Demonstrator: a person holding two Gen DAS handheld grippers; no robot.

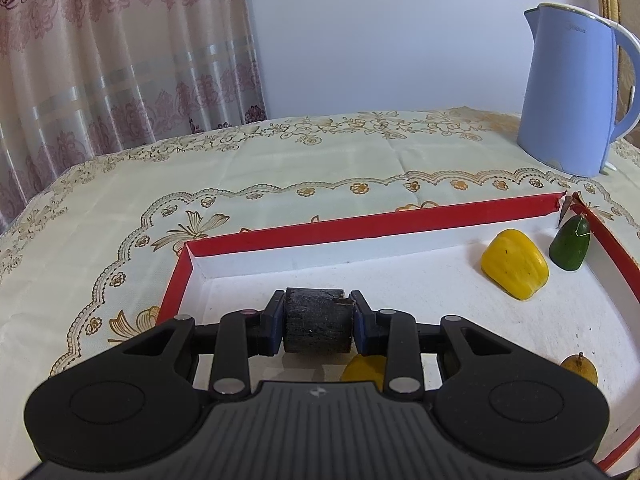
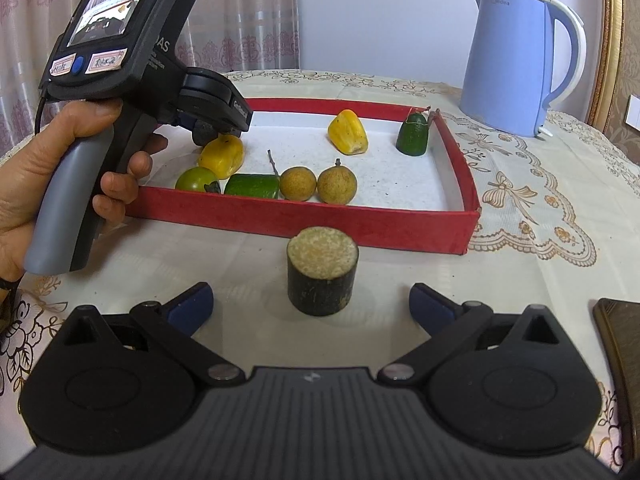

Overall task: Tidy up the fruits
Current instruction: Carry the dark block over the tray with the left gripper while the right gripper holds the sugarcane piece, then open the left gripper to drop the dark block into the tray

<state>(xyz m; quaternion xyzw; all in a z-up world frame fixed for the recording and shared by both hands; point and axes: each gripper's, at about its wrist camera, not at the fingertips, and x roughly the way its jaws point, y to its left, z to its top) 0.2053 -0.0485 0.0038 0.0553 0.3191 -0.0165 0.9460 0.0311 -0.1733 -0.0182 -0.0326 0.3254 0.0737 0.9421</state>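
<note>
Now, reading from left to right, we describe each part of the tabletop.

Left hand: our left hand wraps the grey handle of the left gripper, held over the near left part of the red tray.

Left gripper: its blue pads are clamped on a dark, rough cylinder piece, held above the tray's white floor.

Tray, near row: from the left we see a round green fruit, a green chunk lying on its side, and two brown round fruits that touch each other. A yellow piece sits just behind the green fruit, and a thin twig lies near the row.

Tray, far side: another yellow piece rests toward the back, with an upright green chunk in the far right corner.

Table in front of the tray: a second dark cylinder stands upright on the tablecloth, pale cut face up, just outside the tray's near wall.

Right gripper: our right gripper is spread wide, one finger on each side of that cylinder and neither touching it.

Far right: a blue kettle stands on the table behind the tray.
</note>
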